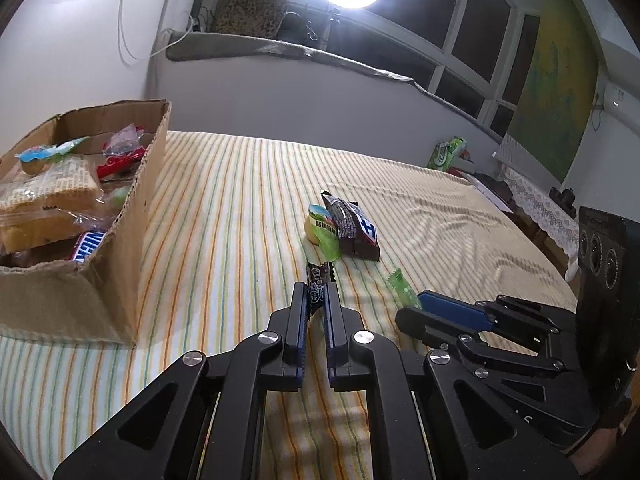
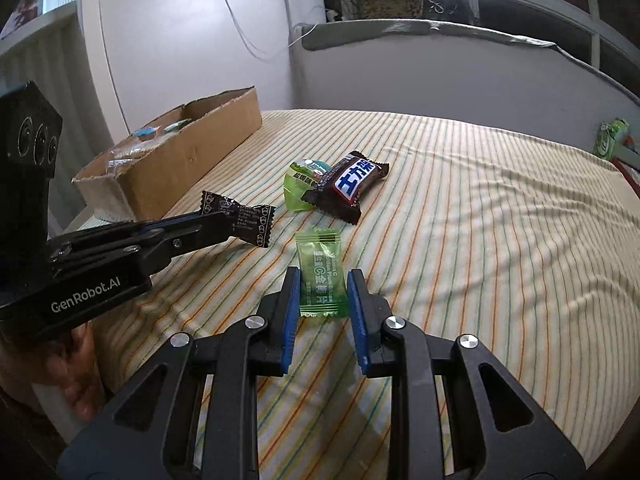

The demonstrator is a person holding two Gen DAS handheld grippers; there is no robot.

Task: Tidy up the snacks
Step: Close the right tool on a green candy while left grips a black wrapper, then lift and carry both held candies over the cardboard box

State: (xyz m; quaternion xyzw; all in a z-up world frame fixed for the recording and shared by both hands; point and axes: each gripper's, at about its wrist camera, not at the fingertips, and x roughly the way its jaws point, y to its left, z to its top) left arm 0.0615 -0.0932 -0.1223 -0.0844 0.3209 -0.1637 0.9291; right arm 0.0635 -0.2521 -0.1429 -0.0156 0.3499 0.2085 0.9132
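1. The box (image 1: 132, 208) at the bed's (image 1: 248, 184) left edge already holds several snacks: wafers in clear wrap, a red pack, a blue-labelled bar and a few small sweets. I judge the sorting well under way but unfinished.
2. The left claw (image 1: 318, 296) is closed on a black candy (image 2: 240, 216), held above the sheet and not yet at the box.
3. The right claw (image 2: 323, 292) is clamped on the lower part of a green candy (image 2: 320, 276); its upper end pokes out past the fingers.
4. Left loose on the bed, in the middle: a brown bar (image 2: 348, 186) leaning on a jelly cup (image 2: 302, 188), the two touching.
5. So two pieces are in hand and two wait; all four have yet to reach the box.
6. Hard to tell: the box's near wall hides its lower contents, and whether the green candy is lifted or touching the sheet. A green pack (image 1: 448, 154) at the far corner is too small to read; I cannot say it belongs to the task.
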